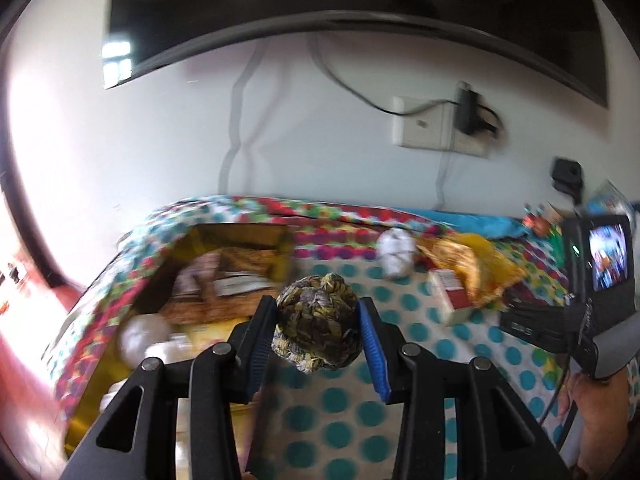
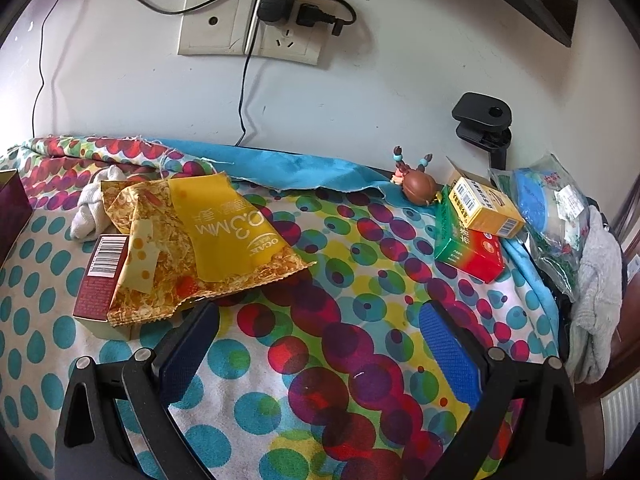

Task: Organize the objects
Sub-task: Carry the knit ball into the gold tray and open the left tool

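My left gripper (image 1: pixel 318 320) is shut on a dark patterned rolled bundle (image 1: pixel 316 322), held above the dotted cloth near a gold box (image 1: pixel 224 280) at the left that holds papers and white items. My right gripper (image 2: pixel 316 332) is open and empty, low over the cloth. Ahead of it to the left lie a yellow snack bag (image 2: pixel 208 240) over a dark red box (image 2: pixel 102 276), with a white rolled sock (image 2: pixel 90 208) behind. The bag (image 1: pixel 468 268), red box (image 1: pixel 450 292) and white sock (image 1: pixel 396 252) also show in the left wrist view.
At the right of the right wrist view are a yellow box (image 2: pixel 484 204) on a green-red box (image 2: pixel 468 248), a brown figurine (image 2: pixel 416 184), a plastic packet (image 2: pixel 548 216), a grey cloth (image 2: pixel 596 300) and a black clamp (image 2: pixel 484 124). Wall sockets (image 2: pixel 248 24) with cables are behind.
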`<state>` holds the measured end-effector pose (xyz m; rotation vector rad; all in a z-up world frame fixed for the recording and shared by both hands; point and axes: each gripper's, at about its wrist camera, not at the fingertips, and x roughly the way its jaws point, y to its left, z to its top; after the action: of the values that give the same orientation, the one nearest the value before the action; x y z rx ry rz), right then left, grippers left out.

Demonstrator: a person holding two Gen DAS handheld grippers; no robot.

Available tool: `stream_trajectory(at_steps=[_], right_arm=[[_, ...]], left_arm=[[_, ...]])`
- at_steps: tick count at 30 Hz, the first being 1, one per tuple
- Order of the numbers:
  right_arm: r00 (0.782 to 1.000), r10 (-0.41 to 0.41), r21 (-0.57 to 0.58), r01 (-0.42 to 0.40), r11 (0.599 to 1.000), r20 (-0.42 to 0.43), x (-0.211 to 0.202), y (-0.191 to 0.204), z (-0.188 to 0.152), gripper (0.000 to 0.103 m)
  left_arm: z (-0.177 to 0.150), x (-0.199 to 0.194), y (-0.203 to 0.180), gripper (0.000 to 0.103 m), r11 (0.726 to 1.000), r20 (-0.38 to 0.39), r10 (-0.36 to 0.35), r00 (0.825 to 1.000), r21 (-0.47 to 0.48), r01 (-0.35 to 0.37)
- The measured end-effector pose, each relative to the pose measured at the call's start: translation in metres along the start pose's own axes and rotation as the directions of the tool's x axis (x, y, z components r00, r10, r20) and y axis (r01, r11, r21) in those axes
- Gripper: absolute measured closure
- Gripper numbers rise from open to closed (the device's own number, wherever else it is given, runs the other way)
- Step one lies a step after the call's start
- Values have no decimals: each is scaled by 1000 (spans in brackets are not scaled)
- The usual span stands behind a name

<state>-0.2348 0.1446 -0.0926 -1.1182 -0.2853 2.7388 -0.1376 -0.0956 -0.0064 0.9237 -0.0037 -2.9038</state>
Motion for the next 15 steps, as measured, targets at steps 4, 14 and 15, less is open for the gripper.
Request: stream_trajectory(at_steps=[4, 14, 15], right_arm=[[1000, -3, -13, 3, 1000, 4, -1, 3, 0, 2], [1000, -4, -31, 5, 1000, 30, -6, 6, 0, 1], [1000, -3, -32, 4, 999, 28, -6, 6, 0, 1]], left_arm=[[4, -2, 42, 61, 996, -33, 81, 996, -33, -83], [12, 31, 82, 61, 984, -133, 165, 977, -47, -173], [12, 35, 86, 61, 984, -143, 161, 977, -58, -171]])
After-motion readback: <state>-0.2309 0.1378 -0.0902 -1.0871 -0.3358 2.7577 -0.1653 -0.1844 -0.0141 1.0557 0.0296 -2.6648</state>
